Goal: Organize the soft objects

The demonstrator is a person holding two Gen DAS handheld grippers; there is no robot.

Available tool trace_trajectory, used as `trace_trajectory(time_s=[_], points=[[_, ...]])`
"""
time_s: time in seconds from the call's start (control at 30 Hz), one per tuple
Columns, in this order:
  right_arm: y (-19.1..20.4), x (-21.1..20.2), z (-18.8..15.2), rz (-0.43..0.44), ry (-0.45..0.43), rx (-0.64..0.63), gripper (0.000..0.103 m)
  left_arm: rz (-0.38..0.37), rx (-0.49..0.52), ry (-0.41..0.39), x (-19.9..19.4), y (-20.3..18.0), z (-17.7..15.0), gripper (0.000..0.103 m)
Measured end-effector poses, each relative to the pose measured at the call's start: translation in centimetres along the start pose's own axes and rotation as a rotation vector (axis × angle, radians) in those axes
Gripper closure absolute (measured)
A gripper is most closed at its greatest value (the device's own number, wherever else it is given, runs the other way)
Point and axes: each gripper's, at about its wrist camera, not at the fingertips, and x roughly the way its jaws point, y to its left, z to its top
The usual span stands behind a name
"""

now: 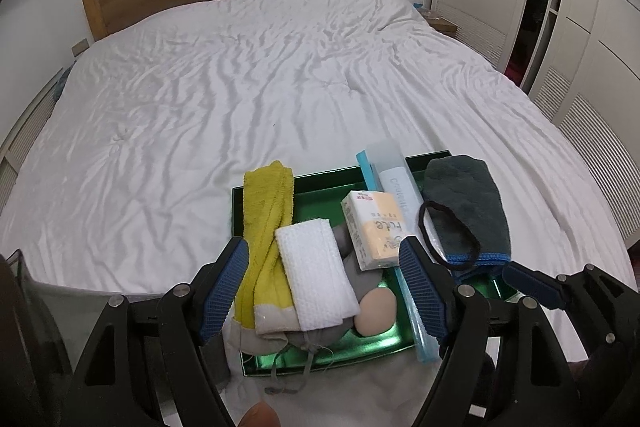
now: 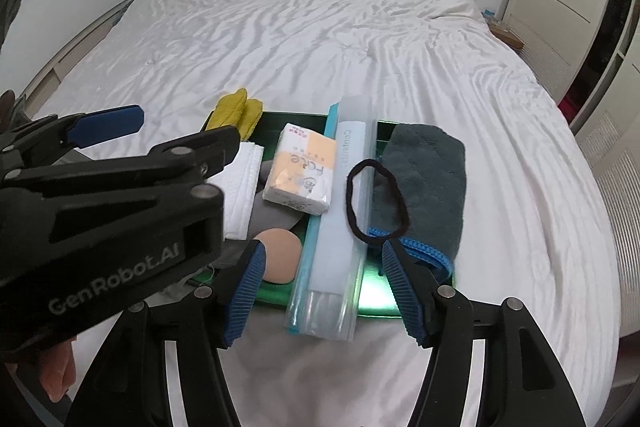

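- Left gripper (image 1: 324,285): blue ribbed fingers apart, clamped on nothing, above the yellow terry towel (image 1: 266,227) in the shiny green tray (image 1: 320,363).
- Right gripper (image 2: 326,289): fingers apart, empty, over the clear zip pouch (image 2: 336,247).

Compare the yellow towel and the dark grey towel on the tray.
The yellow towel is folded into a long narrow strip; the dark grey towel lies broad and flat. The yellow towel has a pale grey end band; the grey towel has blue stitched edging. A white cloth overlaps the yellow towel, while a black hair band lies across the grey towel. The two lie at opposite sides of the green tray, each reaching past its rim.
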Motion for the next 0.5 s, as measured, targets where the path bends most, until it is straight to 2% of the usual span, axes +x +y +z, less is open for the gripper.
trace_trajectory(time_s=[0.3,0.5], points=[[-0.7,-1.6,-0.7,-0.030,0.002,-0.005,0.040,-0.032,-0.031,-0.003,-2.1,0.1,-0.6,0.031],[-0.8,-4.3,-2.2,-0.035,-0.005,0.018,0.040,-0.070,-0.028,-0.009,-5.1,-0.4,-2.0,0.031]])
